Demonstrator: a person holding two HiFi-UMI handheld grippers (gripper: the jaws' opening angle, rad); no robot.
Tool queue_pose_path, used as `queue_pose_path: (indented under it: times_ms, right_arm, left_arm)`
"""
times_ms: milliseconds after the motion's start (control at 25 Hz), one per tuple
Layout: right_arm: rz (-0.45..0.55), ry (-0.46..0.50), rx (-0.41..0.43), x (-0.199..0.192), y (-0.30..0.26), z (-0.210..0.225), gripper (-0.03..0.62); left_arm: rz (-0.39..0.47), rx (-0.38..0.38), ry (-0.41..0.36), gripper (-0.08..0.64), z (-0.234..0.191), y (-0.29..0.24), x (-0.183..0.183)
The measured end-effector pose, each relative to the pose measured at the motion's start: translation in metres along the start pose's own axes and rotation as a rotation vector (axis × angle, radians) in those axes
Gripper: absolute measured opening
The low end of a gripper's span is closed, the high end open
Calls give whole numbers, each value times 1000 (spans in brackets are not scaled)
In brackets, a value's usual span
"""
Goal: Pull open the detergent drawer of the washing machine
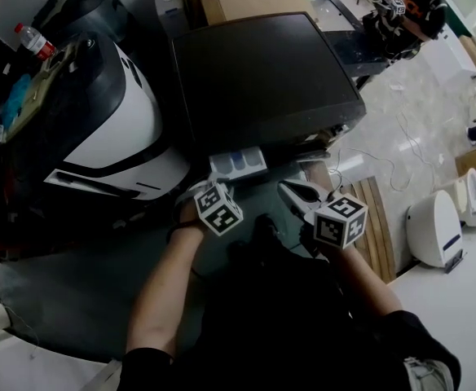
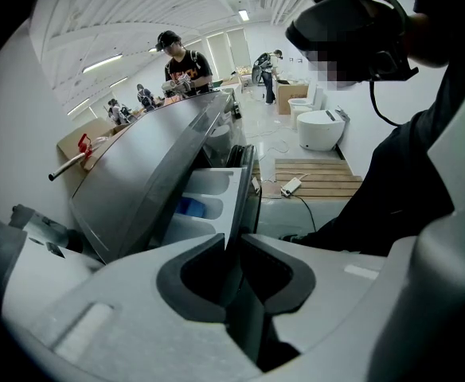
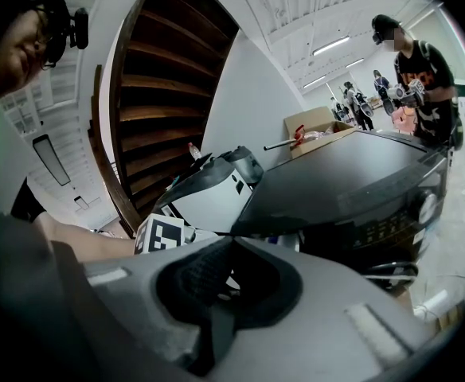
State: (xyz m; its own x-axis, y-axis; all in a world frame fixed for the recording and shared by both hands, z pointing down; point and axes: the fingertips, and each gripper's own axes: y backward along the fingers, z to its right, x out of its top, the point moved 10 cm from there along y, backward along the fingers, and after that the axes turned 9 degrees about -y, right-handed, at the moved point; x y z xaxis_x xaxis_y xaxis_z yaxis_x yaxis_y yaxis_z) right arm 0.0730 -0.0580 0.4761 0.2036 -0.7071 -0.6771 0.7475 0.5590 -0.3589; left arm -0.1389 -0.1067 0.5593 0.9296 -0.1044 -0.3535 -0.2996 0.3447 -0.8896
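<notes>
Detergent drawer [image 1: 238, 163] is standing pulled out of the washing machine [image 1: 262, 80] in the head view, its front edge hiding under the left gripper [image 1: 208, 187]. In the left gripper view, the jaws are pinching the drawer's thin front panel. In the right gripper view, the right gripper [image 3: 228, 243] is hanging pressed together and empty, with the drawer hard to make out past it.

The right gripper [image 3: 231, 243] has its jaws closed together, empty, before the dark washer [image 3: 352, 173]; a marker cube [image 3: 162, 235] sits left.
</notes>
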Motion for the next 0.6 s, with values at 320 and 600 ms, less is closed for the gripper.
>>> queue_pose_path:
  times_ms: [320, 600]
  right_arm:
    - [19, -3, -20, -17, 13, -16, 3]
    - [40, -17, -61, -38, 22, -32, 3]
  left_arm:
    - [24, -3, -7, 64, 19, 7, -2]
    - [62, 1, -9, 63, 33, 12, -8]
